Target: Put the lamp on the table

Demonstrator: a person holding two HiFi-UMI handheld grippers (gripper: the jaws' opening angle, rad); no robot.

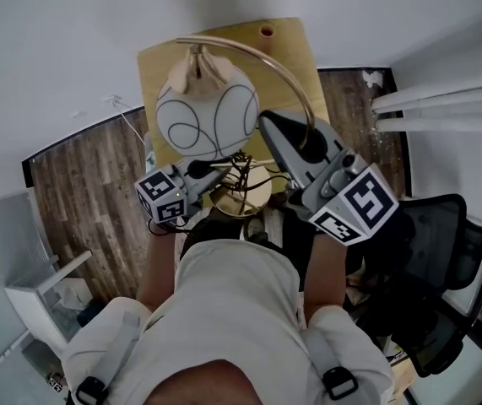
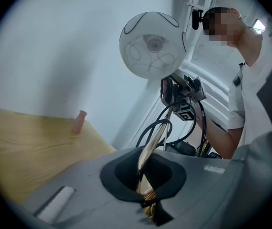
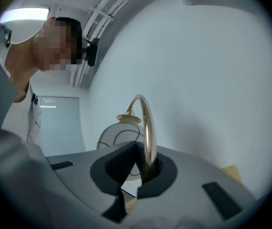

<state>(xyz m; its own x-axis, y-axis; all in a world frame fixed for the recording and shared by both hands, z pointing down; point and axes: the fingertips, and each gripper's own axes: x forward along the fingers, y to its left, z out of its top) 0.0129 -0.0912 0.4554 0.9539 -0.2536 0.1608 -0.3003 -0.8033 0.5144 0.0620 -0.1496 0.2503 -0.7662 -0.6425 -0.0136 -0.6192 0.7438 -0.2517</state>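
The lamp has a white globe shade (image 1: 198, 116) with dark line drawings, a curved brass stem (image 1: 289, 78) and a round brass base (image 1: 239, 197). It hangs over the near end of the light wooden table (image 1: 287, 42). My left gripper (image 1: 215, 169) is shut on the brass stem low down near the base; the stem (image 2: 151, 144) runs between its jaws and the globe (image 2: 152, 44) rises above. My right gripper (image 1: 284, 140) is shut on the brass arc (image 3: 148, 128) higher up, with the globe (image 3: 114, 133) behind it. Whether the base touches the table is hidden.
A small pink vase (image 1: 266, 32) stands at the table's far end, also seen as the vase (image 2: 79, 121). Black cables (image 1: 242, 174) hang by the base. A black office chair (image 1: 443, 268) is at the right, white pipes (image 1: 443, 99) beyond it, a white shelf (image 1: 46, 298) lower left.
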